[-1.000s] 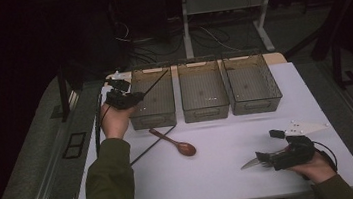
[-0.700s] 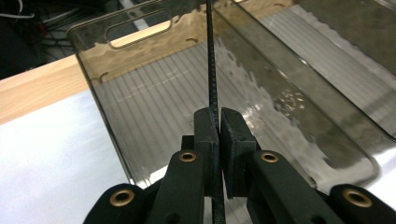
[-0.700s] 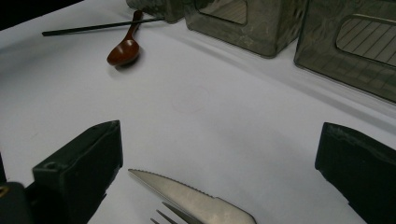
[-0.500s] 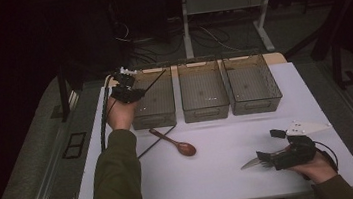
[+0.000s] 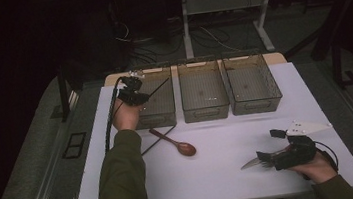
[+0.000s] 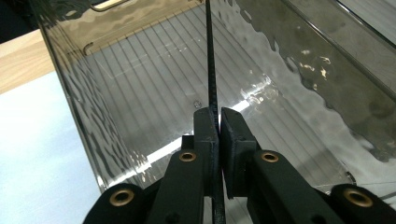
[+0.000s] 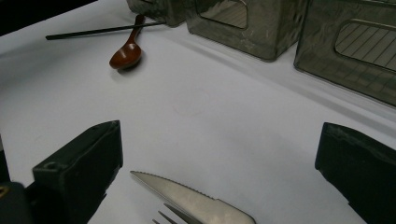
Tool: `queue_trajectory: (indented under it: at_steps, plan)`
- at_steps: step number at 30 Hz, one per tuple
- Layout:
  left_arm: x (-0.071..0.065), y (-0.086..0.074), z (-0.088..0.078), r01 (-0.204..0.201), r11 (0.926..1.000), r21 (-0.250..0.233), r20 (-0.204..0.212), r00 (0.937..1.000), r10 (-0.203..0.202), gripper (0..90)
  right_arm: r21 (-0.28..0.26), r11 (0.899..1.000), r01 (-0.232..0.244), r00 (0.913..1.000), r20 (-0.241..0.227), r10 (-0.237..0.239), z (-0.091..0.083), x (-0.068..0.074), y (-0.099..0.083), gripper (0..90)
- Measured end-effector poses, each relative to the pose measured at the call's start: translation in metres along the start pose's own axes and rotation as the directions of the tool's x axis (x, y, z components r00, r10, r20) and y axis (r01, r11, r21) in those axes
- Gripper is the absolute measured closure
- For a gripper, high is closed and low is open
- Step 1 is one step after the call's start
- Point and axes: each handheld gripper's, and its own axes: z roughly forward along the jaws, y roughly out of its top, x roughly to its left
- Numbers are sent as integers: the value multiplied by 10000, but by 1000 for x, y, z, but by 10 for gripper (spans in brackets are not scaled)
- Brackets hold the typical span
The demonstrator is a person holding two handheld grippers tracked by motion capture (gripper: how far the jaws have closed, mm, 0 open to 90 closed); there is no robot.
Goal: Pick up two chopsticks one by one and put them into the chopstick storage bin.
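Three smoky, see-through bins stand in a row at the far side of the white table (image 5: 223,174). The left bin (image 5: 157,106) has a thin black chopstick (image 6: 211,70) slanting down into it, pinched between the closed jaws of the left gripper (image 5: 136,95), which hangs over that bin's near left corner. Apart from the stick, its ribbed floor looks bare. The middle bin (image 5: 204,99) and the right bin (image 5: 253,91) show nothing inside from above. In front of the left bin, a second chopstick (image 7: 102,31) lies on the table, crossing under the handle of a brown wooden spoon (image 5: 186,148). Near the right front edge, the right gripper (image 5: 272,158) rests low with its jaws spread wide; a serrated knife (image 7: 187,198) and fork tines (image 7: 173,218) lie between them, untouched by the pads.
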Motion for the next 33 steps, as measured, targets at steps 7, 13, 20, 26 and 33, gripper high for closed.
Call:
queue_trajectory:
  at_steps: [7,13,20,26,33]
  plan:
    - [1,-1,1,-210,9998,-14,49,9998,210,754,1,10000,0,10000,6,0,0,0,0,11]
    - [-1,-1,-10,-382,9984,-429,260,9989,393,657,3,10000,-22,10000,-1,22,0,0,0,11]
    - [-3,-2,-32,-348,9921,-1204,1213,9914,495,523,19,10000,-18,10000,30,18,0,0,0,11]
    - [-12,-9,-50,-492,9835,-1743,1516,9855,762,406,29,10000,-10,10000,43,10,0,0,0,11]
    - [-23,-20,-70,-905,9709,-2219,1773,9754,1314,324,54,10000,6,10000,41,-6,0,0,0,11]
